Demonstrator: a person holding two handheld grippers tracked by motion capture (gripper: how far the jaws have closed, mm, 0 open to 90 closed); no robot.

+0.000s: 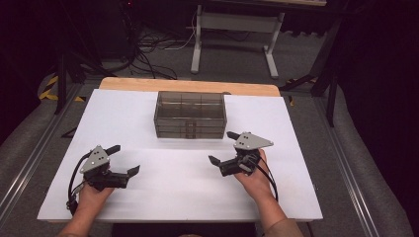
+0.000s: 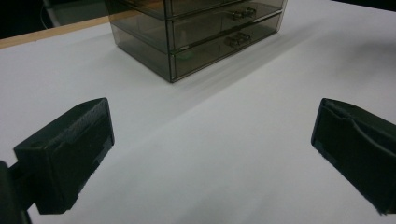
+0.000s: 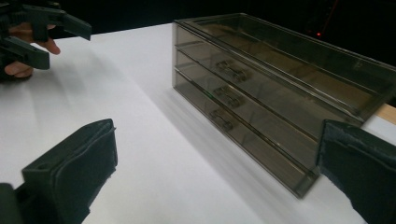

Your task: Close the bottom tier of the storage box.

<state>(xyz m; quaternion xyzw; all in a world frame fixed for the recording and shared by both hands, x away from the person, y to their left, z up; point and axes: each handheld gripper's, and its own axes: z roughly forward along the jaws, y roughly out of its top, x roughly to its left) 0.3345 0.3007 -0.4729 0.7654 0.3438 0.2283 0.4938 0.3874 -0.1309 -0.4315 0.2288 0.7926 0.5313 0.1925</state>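
Black ribbed hand-held gripper (image 2: 212,154), smoky plastic drawers (image 2: 201,32)

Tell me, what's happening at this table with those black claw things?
A person sits at a white table holding a black two-jaw tool in each hand. The left gripper and the right gripper both hang open with nothing between their jaws. They point toward a smoky transparent plastic box of three drawers, whose drawers all look closed. Neither tool touches it yet.
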